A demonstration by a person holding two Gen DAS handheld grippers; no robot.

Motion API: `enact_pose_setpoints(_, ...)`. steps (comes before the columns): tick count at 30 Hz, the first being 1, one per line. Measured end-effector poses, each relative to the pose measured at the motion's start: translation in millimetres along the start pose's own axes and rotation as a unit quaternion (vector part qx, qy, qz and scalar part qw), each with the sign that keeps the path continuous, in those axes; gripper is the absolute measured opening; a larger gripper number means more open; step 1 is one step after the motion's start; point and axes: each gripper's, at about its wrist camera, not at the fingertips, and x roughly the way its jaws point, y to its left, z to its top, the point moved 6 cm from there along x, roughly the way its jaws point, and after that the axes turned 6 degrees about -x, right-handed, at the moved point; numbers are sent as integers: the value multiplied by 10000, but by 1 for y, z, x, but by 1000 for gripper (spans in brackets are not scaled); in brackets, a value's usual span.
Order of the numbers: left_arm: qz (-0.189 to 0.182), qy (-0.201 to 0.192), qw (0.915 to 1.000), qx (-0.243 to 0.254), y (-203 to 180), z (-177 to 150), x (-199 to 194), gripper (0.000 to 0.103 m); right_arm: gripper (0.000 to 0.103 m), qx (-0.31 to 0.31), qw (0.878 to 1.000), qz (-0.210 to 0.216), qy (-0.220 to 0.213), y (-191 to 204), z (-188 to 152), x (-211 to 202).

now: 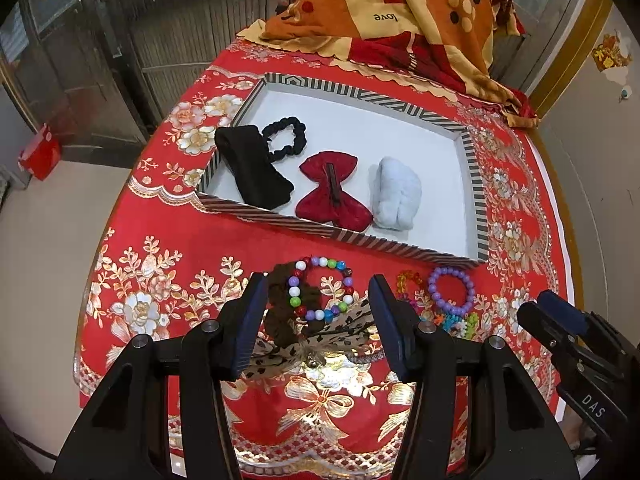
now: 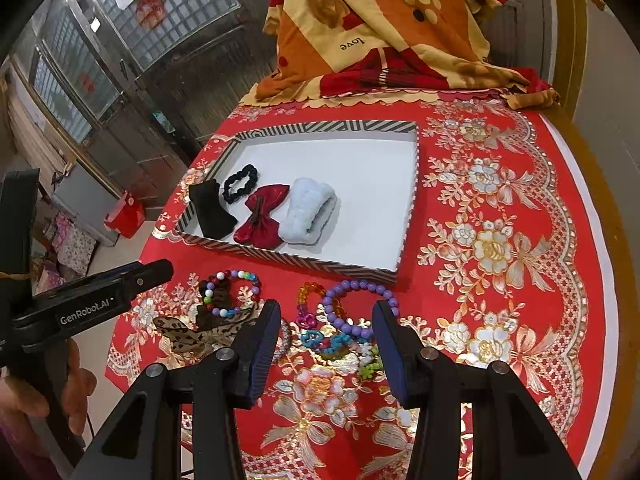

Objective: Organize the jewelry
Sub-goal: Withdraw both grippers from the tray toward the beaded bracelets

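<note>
A striped-rim white tray (image 1: 352,240) (image 2: 292,258) holds a black band (image 1: 252,168), a black scrunchie (image 1: 286,136), a red bow clip (image 1: 332,188) and a pale blue fluffy piece (image 1: 396,192). In front of it on the cloth lie a multicoloured bead bracelet (image 1: 320,286) (image 2: 232,292), a leopard bow (image 1: 320,340), a purple bead bracelet (image 1: 450,290) (image 2: 356,304) and small colourful pieces (image 2: 332,340). My left gripper (image 1: 318,320) is open, its jaws either side of the multicoloured bracelet and bow. My right gripper (image 2: 326,340) is open over the purple bracelet and colourful pieces.
A red floral cloth (image 2: 500,240) covers the round table. A folded orange and red blanket (image 2: 384,28) lies at the far edge. A red box (image 1: 40,152) stands on the floor at left. Glass doors stand behind.
</note>
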Motion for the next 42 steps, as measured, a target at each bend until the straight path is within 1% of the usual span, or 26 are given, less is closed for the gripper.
enact_pose_setpoints(7,21,81,10000,-46,4,-3,4,52,45,-94,9998,-155,39,-3,0,1)
enact_pose_setpoints(13,69,109,9997,-197,20,-3,3,52,45,-199,9991,-369,60,-10,-2,1)
enact_pose_setpoints(17,-62,255,9988,-405,36,-5,6,52,45,-182,9987,-470,97,-18,-5,0)
enact_pose_setpoints(22,-123,413,9982,-406,49,-13,10,52,45,-83,9987,-421,275,-28,-15,7)
enact_pose_setpoints(25,-181,586,9963,-600,60,-16,18,53,45,-116,9984,-427,348,-32,-21,13)
enact_pose_setpoints(28,-222,678,9938,-849,69,-15,24,56,45,-170,9986,-381,323,-32,-24,17)
enact_pose_setpoints(34,-451,858,9886,-1153,64,-7,33,57,45,-235,9982,-313,444,-26,-26,29)
enact_pose_setpoints(36,-475,855,9880,-1198,60,-2,37,57,45,-227,9983,-302,441,-25,-25,31)
enact_pose_setpoints(38,-391,866,9888,-1152,55,2,43,57,45,-179,9985,-249,458,-24,-24,33)
enact_pose_setpoints(40,-385,863,9903,-1014,47,6,48,56,45,-175,9985,-244,448,-24,-23,34)
enact_pose_setpoints(42,-301,884,9920,-844,40,9,55,54,45,-147,9985,-248,459,-26,-23,35)
